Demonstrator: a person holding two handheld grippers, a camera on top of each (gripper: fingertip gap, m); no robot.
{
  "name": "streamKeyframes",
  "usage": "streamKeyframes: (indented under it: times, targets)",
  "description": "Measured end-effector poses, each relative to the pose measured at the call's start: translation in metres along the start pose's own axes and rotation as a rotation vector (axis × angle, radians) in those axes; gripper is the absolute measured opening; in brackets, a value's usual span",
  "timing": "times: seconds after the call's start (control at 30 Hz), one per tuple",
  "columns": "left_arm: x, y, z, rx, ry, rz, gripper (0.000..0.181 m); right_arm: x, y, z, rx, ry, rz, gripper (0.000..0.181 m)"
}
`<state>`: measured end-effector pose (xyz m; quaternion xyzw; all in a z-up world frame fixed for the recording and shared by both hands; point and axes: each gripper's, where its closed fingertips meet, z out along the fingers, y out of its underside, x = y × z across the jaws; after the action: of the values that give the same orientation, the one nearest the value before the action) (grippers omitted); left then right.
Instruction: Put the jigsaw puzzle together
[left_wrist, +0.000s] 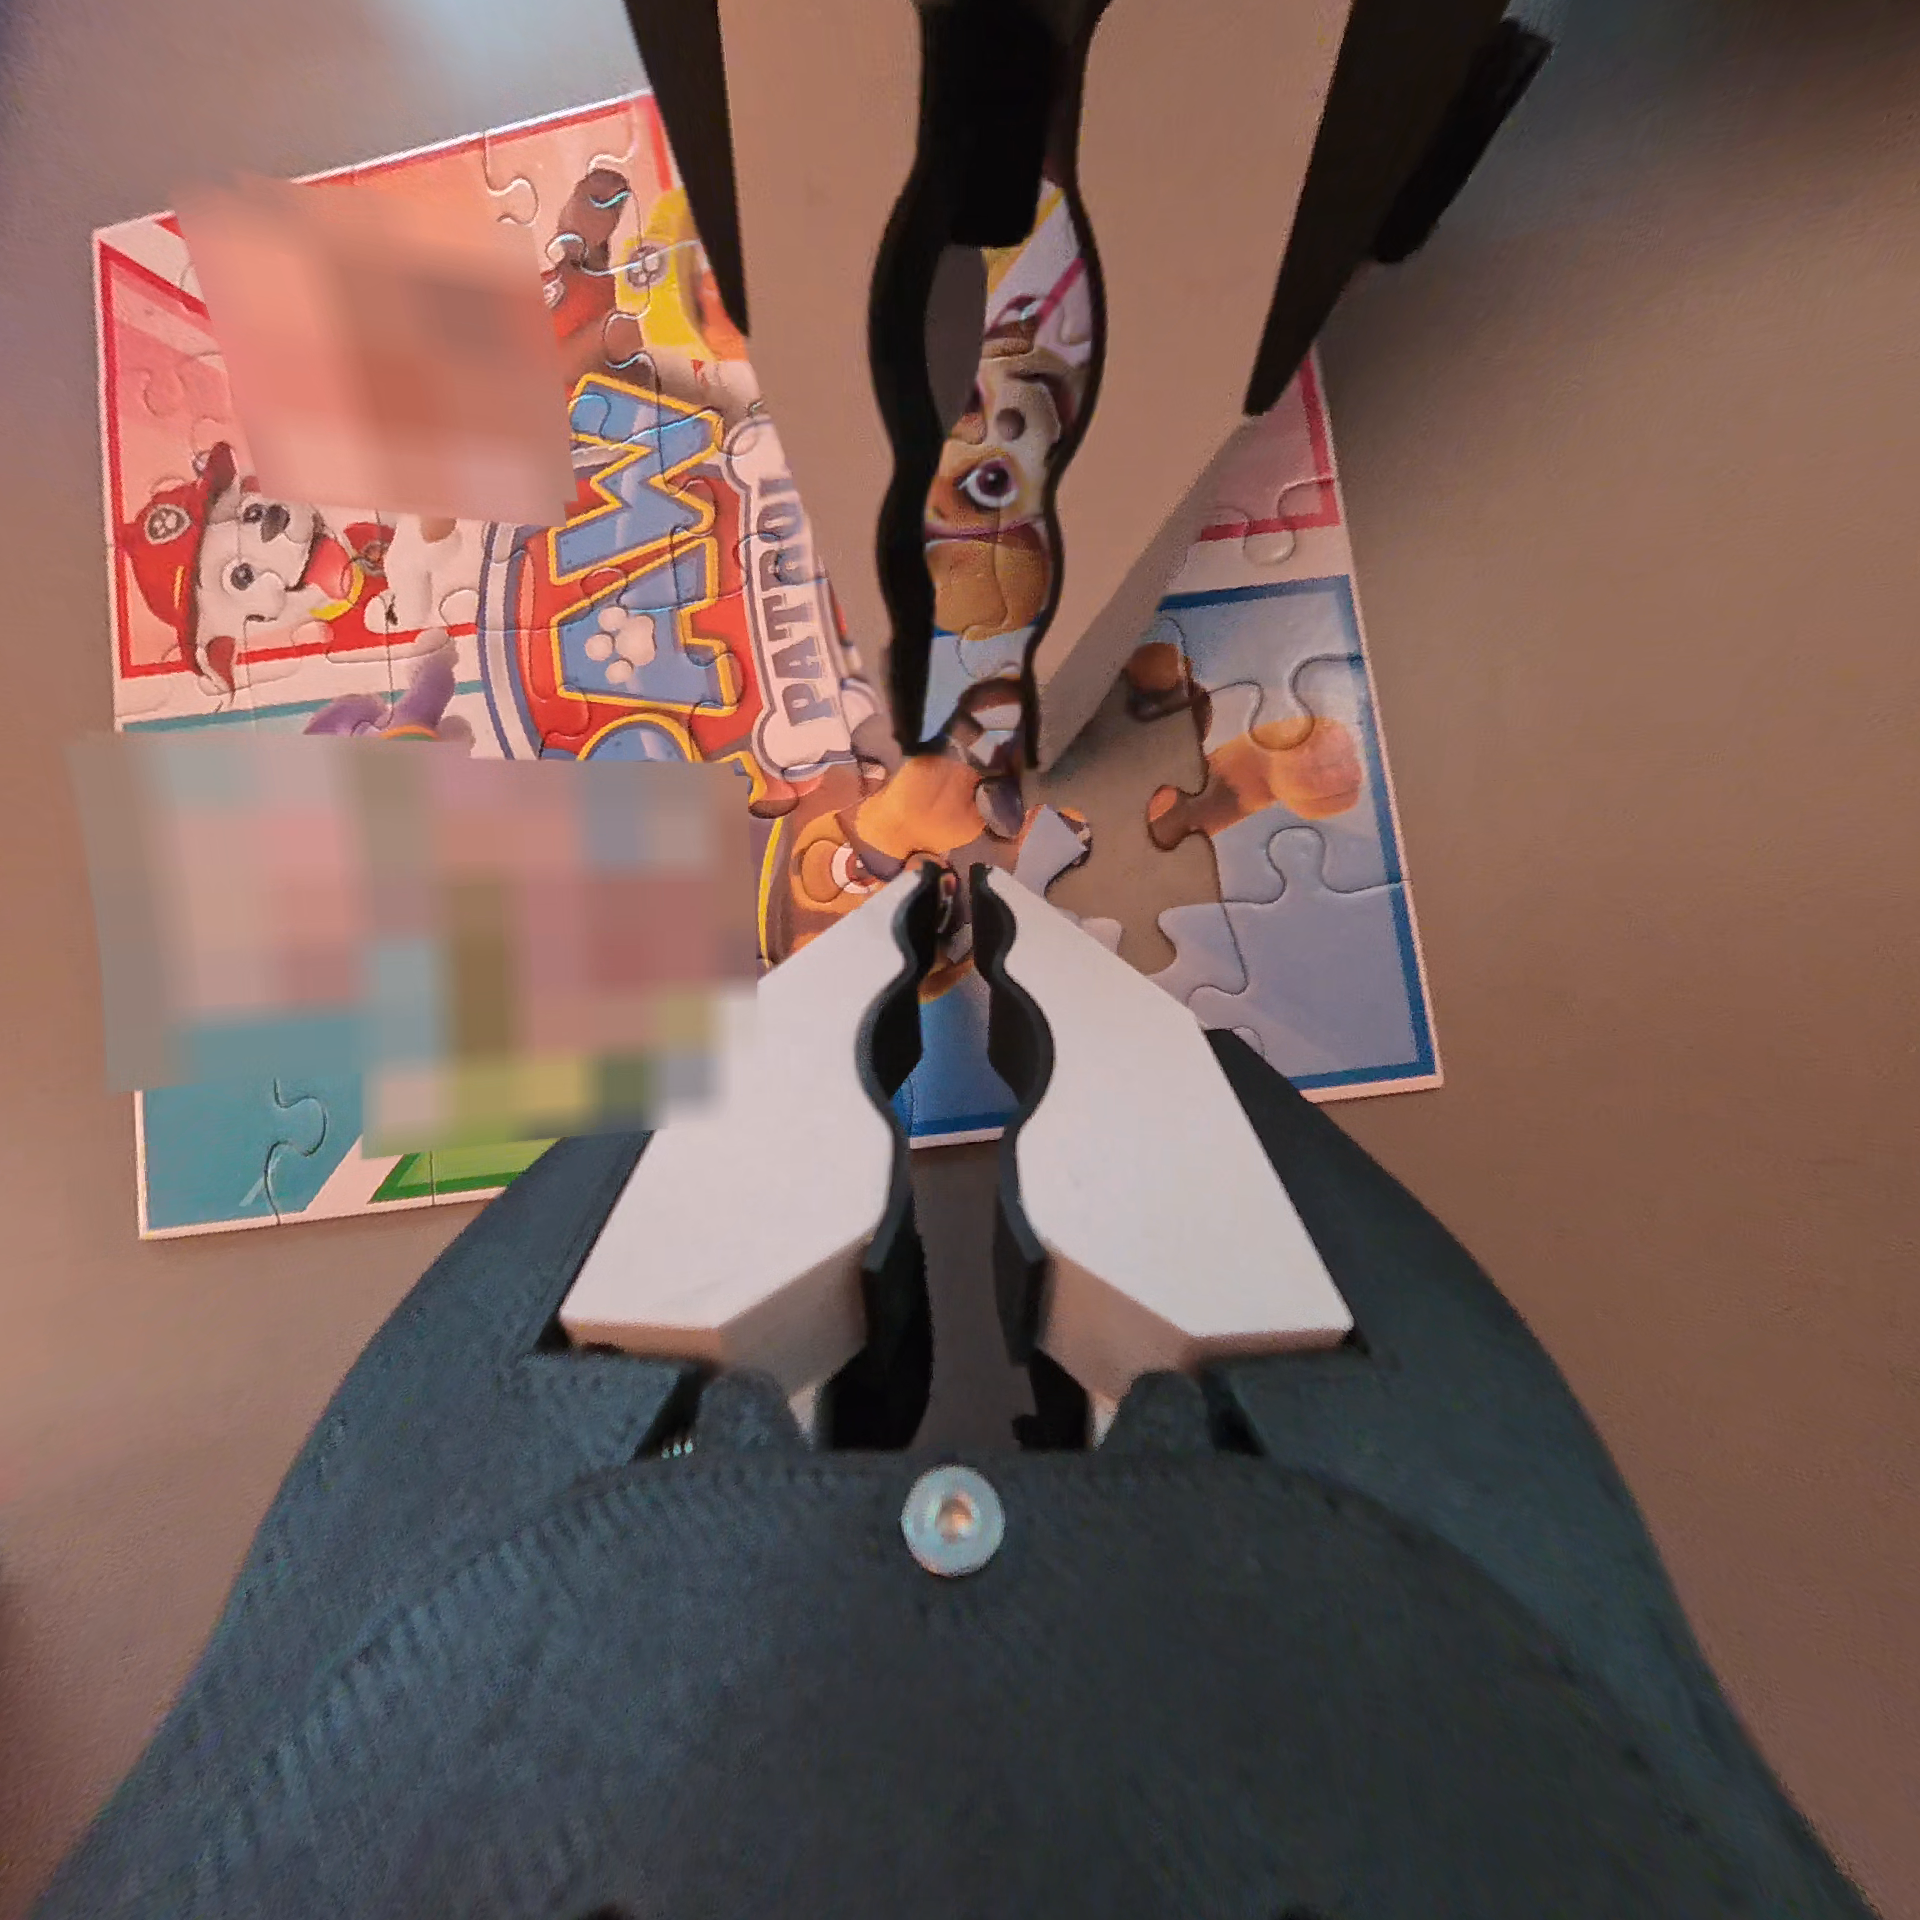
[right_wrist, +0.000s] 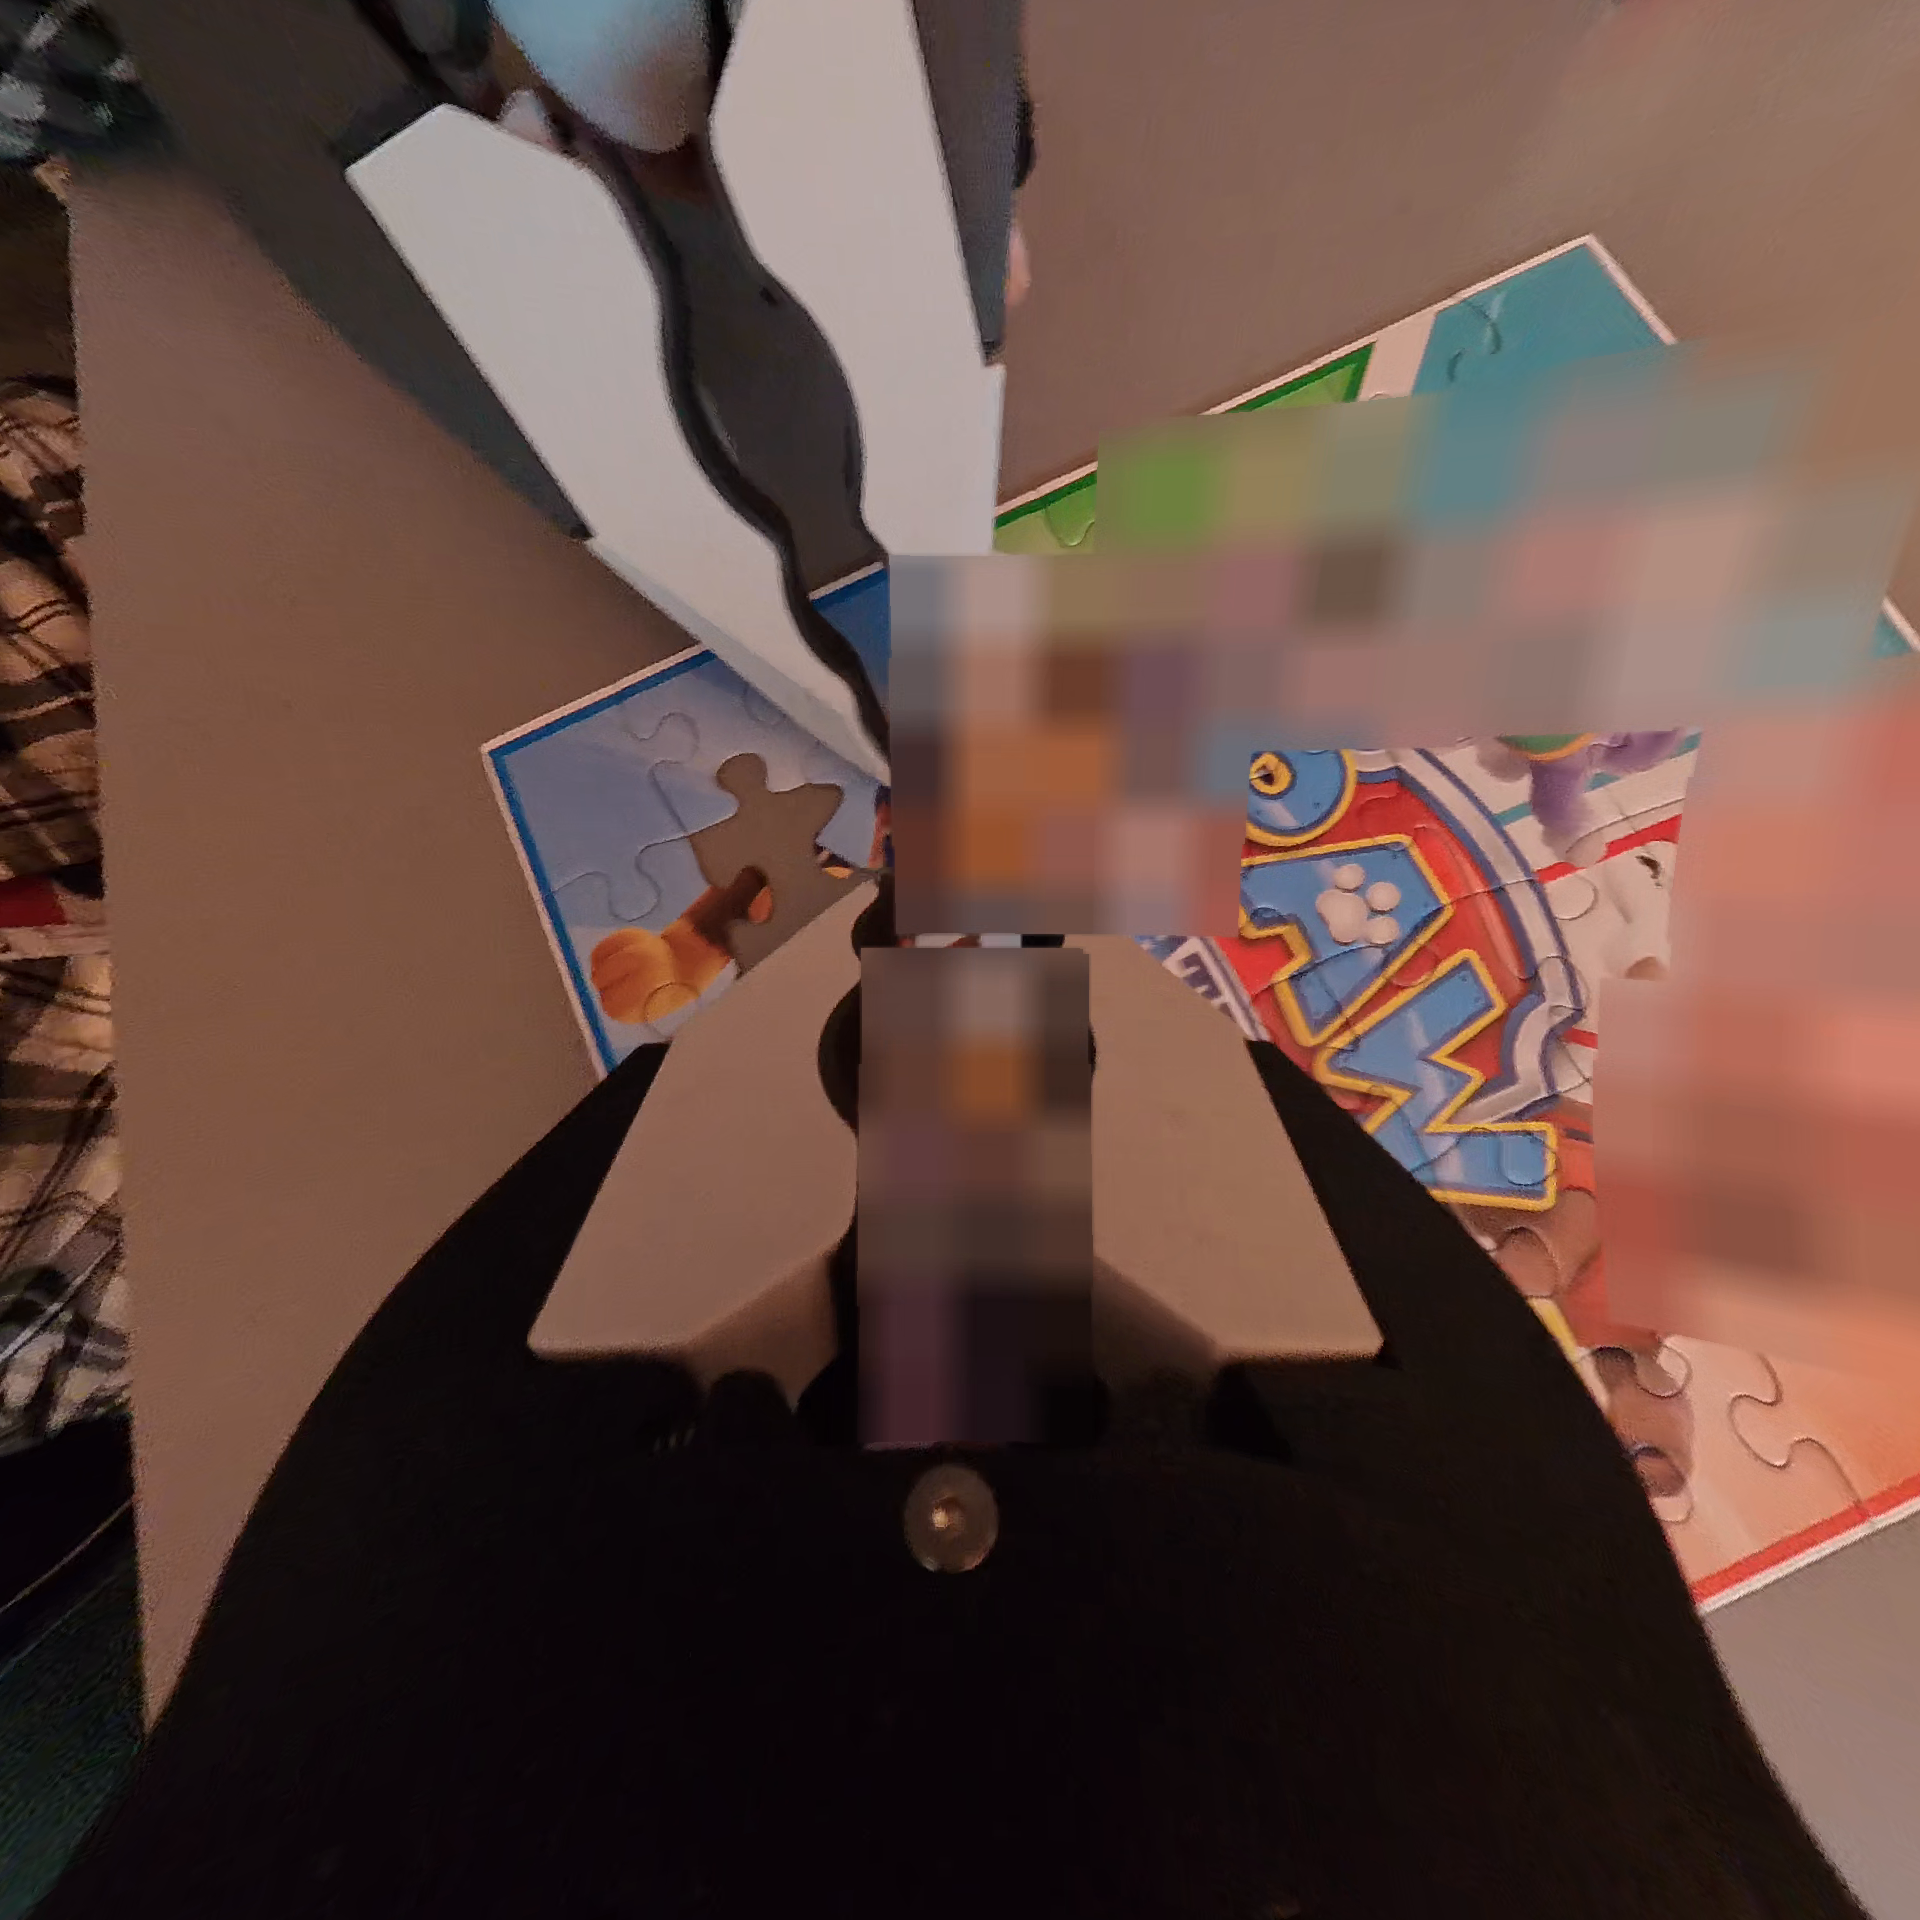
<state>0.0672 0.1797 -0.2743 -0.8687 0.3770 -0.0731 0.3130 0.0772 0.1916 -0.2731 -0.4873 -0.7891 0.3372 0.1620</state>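
The jigsaw puzzle (left_wrist: 644, 582) lies flat on the brown table, nearly whole, with colourful cartoon dogs. One hole (left_wrist: 1132, 883) stays open in its blue corner. A loose pale piece (left_wrist: 1055, 844) lies askew at the hole's left edge. My left gripper (left_wrist: 951, 878) is shut, its tips down on the puzzle just left of that piece. My right gripper (left_wrist: 966, 743) comes in from the far side, jaws a little apart, tips just beyond the left ones. In the right wrist view the hole (right_wrist: 774, 831) and left gripper (right_wrist: 883, 753) show. A mosaic patch hides my right fingertips there.
The puzzle rests on a brown table (left_wrist: 1662, 727). In the right wrist view the table's edge runs down the left side, with plaid fabric (right_wrist: 52, 727) beyond it. Mosaic patches cover parts of the puzzle picture. Less than 4 cm separates the two grippers' tips. About 6 cm separates my right fingertips from the jigsaw puzzle (left_wrist: 644, 582). Seen from the right wrist view (right_wrist: 1365, 989) as well.
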Motion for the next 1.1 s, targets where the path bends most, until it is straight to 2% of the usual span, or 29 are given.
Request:
streamKeyframes:
  times: [0.03,0.4,0.5,0.87,1.03,1.1]
  targets:
    - [0.003,0.0,0.0,0.005,0.016,0.013,0.002,-0.003,0.002,0.0,-0.015,-0.005,-0.002,0.02]
    - [0.028,-0.006,0.001,0.027,0.14,0.135,0.001,-0.039,0.014,-0.01,-0.081,-0.126,-0.008,0.015]
    - [0.03,-0.006,0.001,0.025,0.137,0.145,0.001,-0.045,0.015,-0.01,-0.095,-0.15,-0.02,0.015]
    - [0.029,-0.006,0.001,0.035,0.12,0.15,0.0,-0.045,0.011,-0.006,-0.079,-0.132,-0.036,0.011]
    - [0.029,-0.007,0.003,0.044,0.107,0.151,0.0,-0.034,0.007,-0.004,-0.054,-0.084,-0.031,0.012]
    - [0.03,-0.007,0.002,0.052,0.112,0.146,0.0,-0.033,0.007,-0.001,-0.048,-0.084,-0.02,0.001]
